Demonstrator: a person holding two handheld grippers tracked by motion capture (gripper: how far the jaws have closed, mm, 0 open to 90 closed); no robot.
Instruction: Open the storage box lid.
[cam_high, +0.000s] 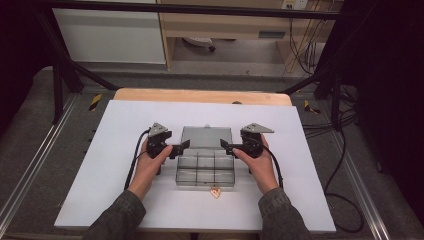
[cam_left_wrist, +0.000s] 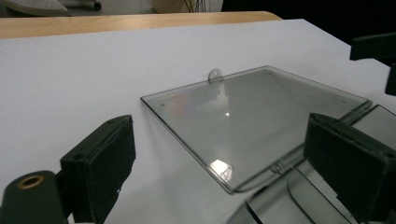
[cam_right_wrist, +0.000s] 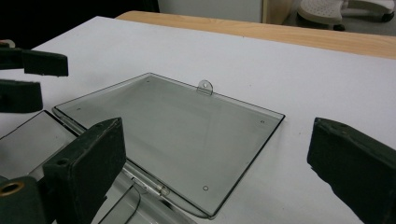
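Both tools wide open, empty, flanking the clear box

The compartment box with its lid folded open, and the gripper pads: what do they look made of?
The box and its lid look like clear, slightly smoky hard plastic with a glossy finish: the white table shows through, and the lid carries bright light reflections. The pads on the left gripper look like matte black foam or rubber, faintly rough; which one is hard to tell.
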